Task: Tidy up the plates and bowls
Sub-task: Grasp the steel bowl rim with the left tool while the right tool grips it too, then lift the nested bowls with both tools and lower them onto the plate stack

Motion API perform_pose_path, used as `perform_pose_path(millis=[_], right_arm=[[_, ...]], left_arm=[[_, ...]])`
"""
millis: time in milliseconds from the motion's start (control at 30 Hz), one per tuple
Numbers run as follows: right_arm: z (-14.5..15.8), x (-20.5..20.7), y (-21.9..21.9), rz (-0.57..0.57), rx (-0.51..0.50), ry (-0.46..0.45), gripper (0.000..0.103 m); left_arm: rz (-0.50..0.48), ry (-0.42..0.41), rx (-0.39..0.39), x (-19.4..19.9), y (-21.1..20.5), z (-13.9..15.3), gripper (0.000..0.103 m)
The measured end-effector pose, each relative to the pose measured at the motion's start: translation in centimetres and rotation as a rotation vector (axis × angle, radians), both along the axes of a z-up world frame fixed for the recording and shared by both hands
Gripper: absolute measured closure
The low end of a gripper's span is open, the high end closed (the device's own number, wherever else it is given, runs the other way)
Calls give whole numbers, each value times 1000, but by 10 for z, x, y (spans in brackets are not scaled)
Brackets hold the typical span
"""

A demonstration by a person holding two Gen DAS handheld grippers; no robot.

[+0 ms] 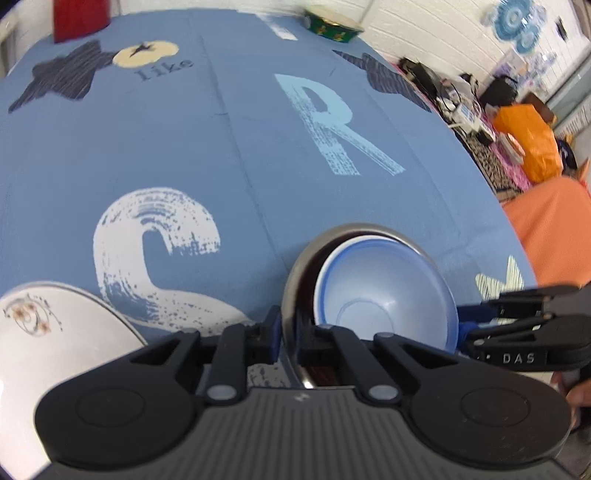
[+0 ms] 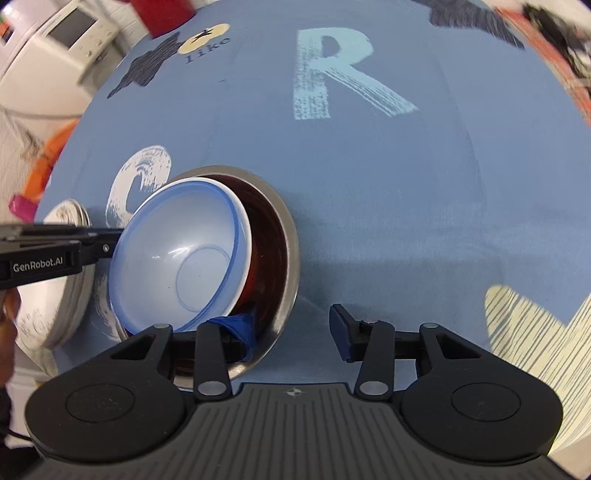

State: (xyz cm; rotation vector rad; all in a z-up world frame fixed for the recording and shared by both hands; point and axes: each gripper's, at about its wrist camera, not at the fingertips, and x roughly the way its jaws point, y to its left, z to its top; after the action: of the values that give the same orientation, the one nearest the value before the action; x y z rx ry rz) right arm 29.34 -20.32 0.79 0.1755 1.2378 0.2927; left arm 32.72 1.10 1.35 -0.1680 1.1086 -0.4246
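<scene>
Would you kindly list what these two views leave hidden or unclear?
- Left wrist view: the white plate is cut by the frame edge and the left gripper.
- Right wrist view: the steel bowl floor is covered by the blue bowl.
- Both views: the red object is cropped and blurred.

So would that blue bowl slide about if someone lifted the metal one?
Probably. The blue bowl lies tilted and loose inside the steel bowl, so it may shift. Its glossy surface looks slippery. The left tongs pinch only the steel rim, so nothing restrains it.
</scene>
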Motion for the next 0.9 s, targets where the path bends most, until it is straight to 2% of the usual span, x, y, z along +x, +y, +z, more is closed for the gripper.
perform_pose_path(millis=[67,233,433,500,567,667,900], right_arm=[[-5,3,-4,-35,40,41,76],[-4,5,-4,-97,58,48,78],[-3,-1,4,-48,12,-7,84],[-2,-3,9,-25,-5,-29,89],[-1,-4,14,-6,-15,-44,103],[1,-3,19,11,-38,-40,103],[-1,-3,20,-51,31,51,103]], left_arm=[[-1,-8,0,0,-1,2,103],[-3,-9,2,-1,1,0,103],[-11,-29,-2,-4,3,-1,103],[-6,-36,1,-5,3,-1,103],[-1,-44,6,-7,2,0,103],[5,-49,10,-8,1,0,103],[14,-46,0,-8,7,2,103]])
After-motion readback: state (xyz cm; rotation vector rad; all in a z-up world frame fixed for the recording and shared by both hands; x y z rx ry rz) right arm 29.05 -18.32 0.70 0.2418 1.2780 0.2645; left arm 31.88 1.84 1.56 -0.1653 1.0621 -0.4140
